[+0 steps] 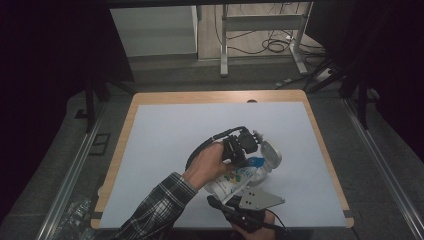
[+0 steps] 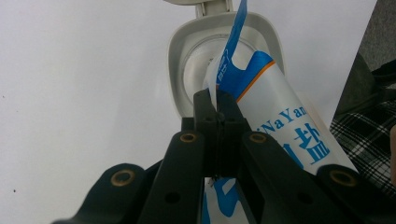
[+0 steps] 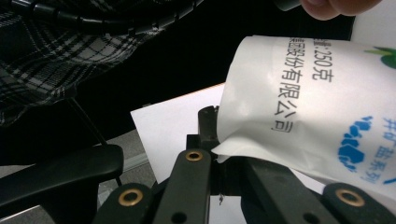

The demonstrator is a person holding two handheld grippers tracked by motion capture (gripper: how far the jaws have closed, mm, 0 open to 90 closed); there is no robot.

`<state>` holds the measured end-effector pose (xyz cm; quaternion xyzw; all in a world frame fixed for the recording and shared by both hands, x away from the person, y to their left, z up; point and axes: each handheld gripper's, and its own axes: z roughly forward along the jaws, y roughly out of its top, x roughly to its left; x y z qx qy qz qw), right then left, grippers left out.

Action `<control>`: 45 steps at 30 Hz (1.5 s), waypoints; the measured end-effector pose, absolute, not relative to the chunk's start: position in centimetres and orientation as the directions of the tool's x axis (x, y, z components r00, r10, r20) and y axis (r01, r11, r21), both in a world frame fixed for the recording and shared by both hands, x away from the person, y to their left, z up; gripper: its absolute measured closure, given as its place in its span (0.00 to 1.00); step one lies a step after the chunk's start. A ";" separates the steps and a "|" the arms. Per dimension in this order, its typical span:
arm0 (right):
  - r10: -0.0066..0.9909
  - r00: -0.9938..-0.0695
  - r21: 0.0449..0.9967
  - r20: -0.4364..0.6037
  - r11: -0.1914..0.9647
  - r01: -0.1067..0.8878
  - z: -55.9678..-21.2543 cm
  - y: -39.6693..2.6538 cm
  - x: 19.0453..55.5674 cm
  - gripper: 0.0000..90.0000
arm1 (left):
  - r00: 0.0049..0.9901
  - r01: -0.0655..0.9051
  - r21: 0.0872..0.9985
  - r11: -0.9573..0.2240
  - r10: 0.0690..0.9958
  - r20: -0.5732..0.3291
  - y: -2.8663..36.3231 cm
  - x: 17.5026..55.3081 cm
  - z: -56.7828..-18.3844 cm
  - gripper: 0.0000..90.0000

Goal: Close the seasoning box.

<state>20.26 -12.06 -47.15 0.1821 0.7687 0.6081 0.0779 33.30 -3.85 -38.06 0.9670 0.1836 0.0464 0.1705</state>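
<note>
Stretching bag (image 1: pixel 235 182) between both clamped tongs

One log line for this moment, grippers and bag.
left gripper: shut on salt bag top | right gripper: shut on bag bottom | white container: lid open, bag mouth at it

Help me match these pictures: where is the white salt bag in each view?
High view: salt bag low centre, between both grippers.
Left gripper view: centre to lower right, its top edge pinched in the jaws.
Right gripper view: right half, its corner pinched in the jaws.
Shared landmark: the bag's blue print.
</note>
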 end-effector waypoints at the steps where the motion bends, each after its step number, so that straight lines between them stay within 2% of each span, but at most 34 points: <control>1: 0.374 -0.922 0.964 0.099 0.195 0.183 -47.1 -12.0 20.3 1.00 | 0.928 0.339 0.346 -0.875 0.370 0.027 -3.9 33.3 -38.0 1.00; 45: 0.378 -0.923 0.970 0.079 0.186 0.159 -47.0 -11.9 20.1 1.00 | 0.927 0.343 0.312 -0.886 0.373 0.040 -4.1 33.2 -37.6 1.00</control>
